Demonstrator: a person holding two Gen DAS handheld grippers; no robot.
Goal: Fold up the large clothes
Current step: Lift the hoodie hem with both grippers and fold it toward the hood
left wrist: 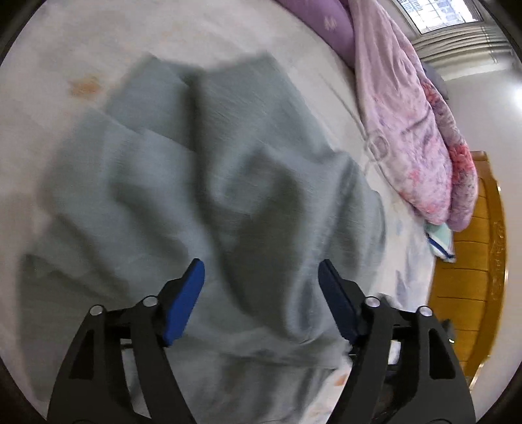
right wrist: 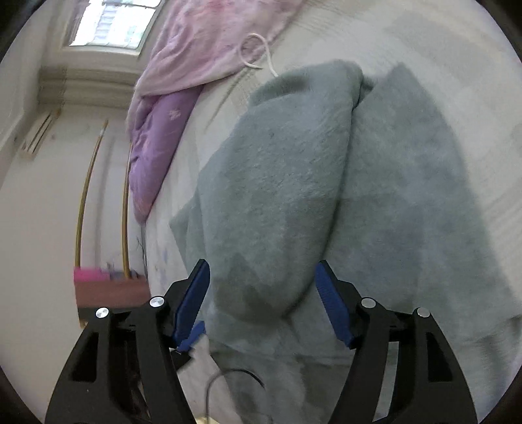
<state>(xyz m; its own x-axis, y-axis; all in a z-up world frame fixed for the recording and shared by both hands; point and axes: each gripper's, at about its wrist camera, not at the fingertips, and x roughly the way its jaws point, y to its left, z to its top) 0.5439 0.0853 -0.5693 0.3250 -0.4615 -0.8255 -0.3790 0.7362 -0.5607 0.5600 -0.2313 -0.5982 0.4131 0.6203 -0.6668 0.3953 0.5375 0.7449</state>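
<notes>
Left wrist view: grey-green garment lies rumpled across the middle of the frame on a pale bed sheet, folds overlapping, picture blurred. Left gripper at the bottom centre, jaws wide, blue pads apart with cloth seen between them but not pinched. Pink floral quilt heaped along the upper right, purple pillow at the top edge, wooden bed frame at the right.

Right wrist view: same garment fills the centre and right, one thick fold lying over a flatter layer. Right gripper at the bottom centre, jaws wide, nothing clamped; fabric lies below the gap. Window upper left.
</notes>
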